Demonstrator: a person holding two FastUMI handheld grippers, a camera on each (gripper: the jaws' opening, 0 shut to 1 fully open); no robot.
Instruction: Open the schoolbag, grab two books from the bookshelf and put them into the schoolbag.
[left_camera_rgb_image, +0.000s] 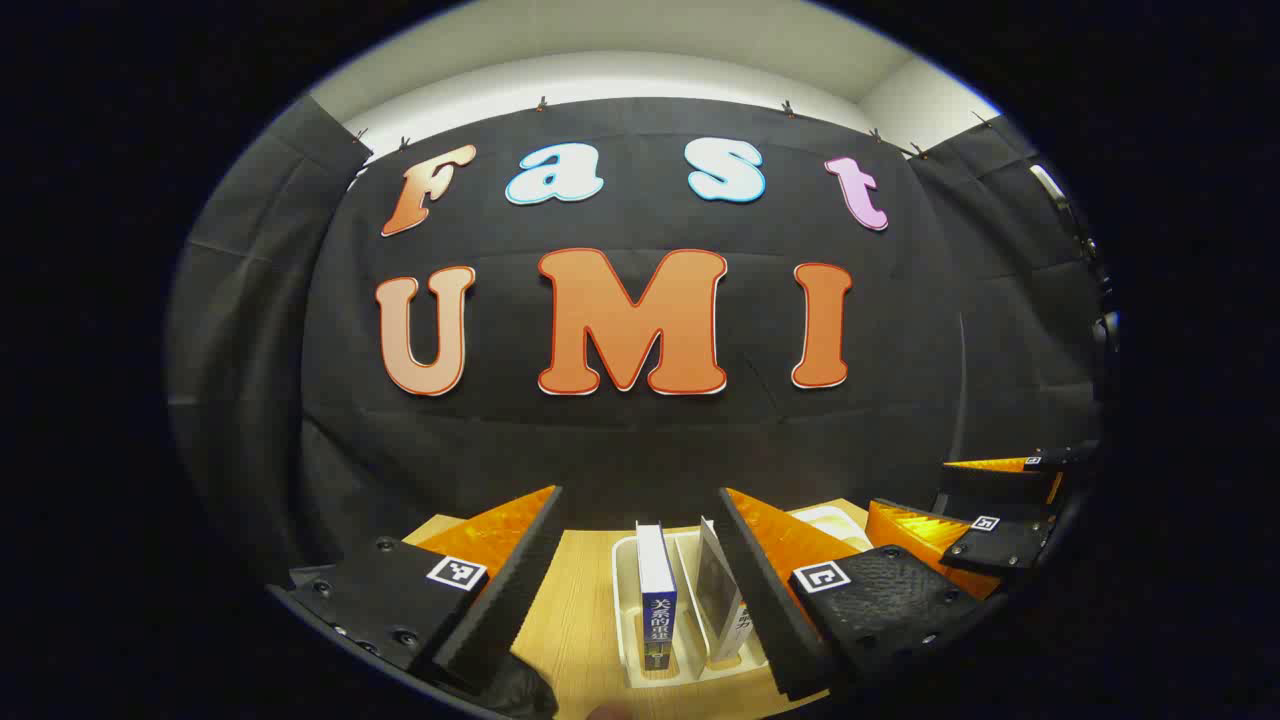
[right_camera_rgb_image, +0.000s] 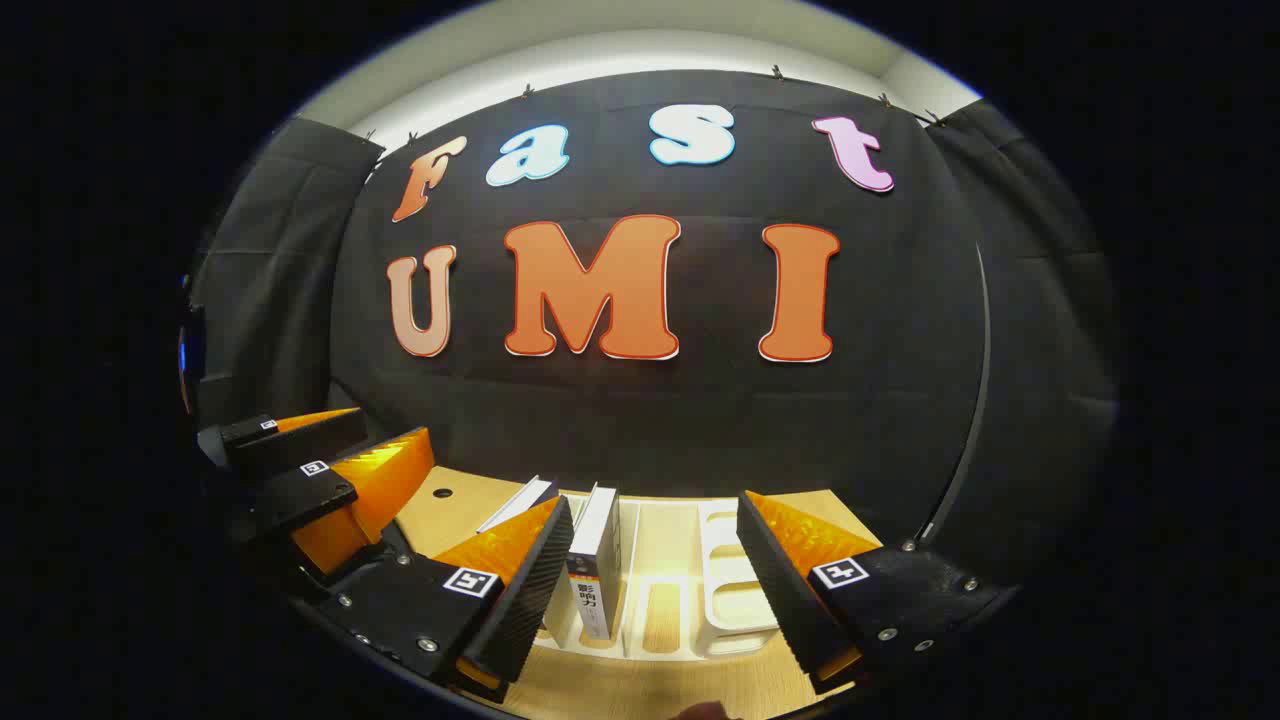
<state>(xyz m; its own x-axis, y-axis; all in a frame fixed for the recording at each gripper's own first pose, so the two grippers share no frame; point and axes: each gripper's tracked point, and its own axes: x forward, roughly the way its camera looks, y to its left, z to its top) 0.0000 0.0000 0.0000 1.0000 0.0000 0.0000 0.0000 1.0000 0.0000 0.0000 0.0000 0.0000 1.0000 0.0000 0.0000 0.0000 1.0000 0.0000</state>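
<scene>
A white slotted bookshelf (left_camera_rgb_image: 625, 610) stands on the wooden table just ahead of my left gripper (left_camera_rgb_image: 640, 495), which is open. Two books stand upright in it: a blue-spined book (left_camera_rgb_image: 656, 590) and a white book (left_camera_rgb_image: 718, 585), both between the left gripper's spread fingers and touched by neither. In the right gripper view the same bookshelf (right_camera_rgb_image: 730, 590) holds a dark-spined book (right_camera_rgb_image: 597, 565) close to the inner face of the left finger of my open right gripper (right_camera_rgb_image: 655, 498). A second book (right_camera_rgb_image: 520, 503) leans behind that finger.
The two grippers hover side by side: the right gripper (left_camera_rgb_image: 930, 490) sits at the right edge of the left gripper view, the left gripper (right_camera_rgb_image: 395, 425) at the left of the right gripper view. The light wooden table (right_camera_rgb_image: 440, 500) ends at the black cloth wall.
</scene>
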